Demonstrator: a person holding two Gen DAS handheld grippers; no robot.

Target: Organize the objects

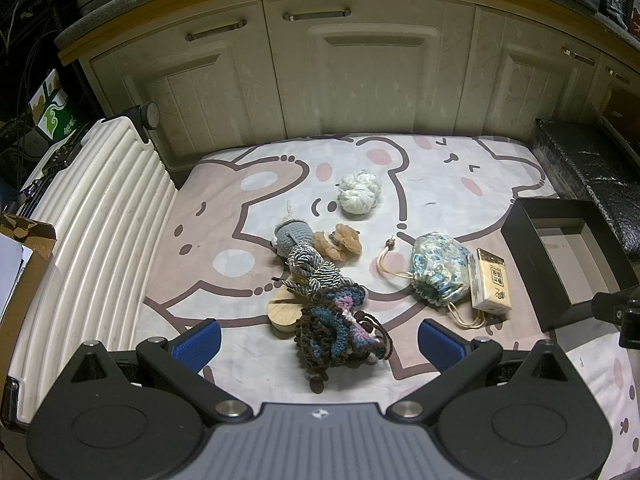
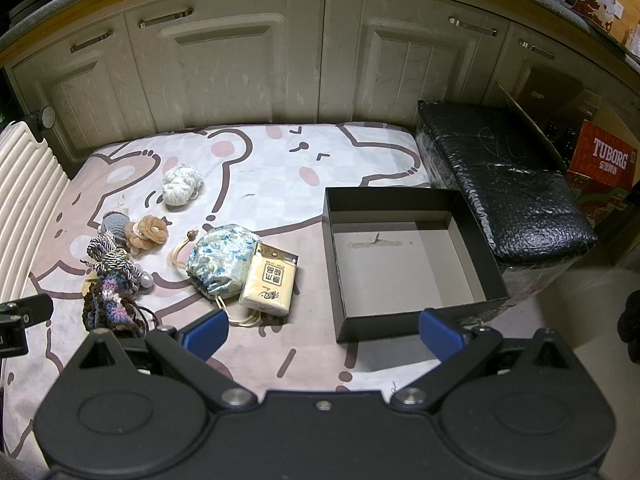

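left wrist view: the left hand-held gripper (image 1: pixel 319 338) gapes wide, holding nothing, over a crochet piece (image 1: pixel 334 330) half hiding a wooden block (image 1: pixel 283 312); the black box (image 1: pixel 570 258) is cut off behind the other tool.

right wrist view: the right hand-held gripper (image 2: pixel 323 331) is wide open and holds nothing, near the box (image 2: pixel 408 256) front wall; a tissue pack (image 2: pixel 270 280) leans on a floral drawstring pouch (image 2: pixel 220 258) on the cartoon mat (image 2: pixel 280 176).

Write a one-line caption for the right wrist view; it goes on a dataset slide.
Open right gripper hovers before an empty black box, with a tissue pack, floral pouch and yarn ball on the cartoon mat.
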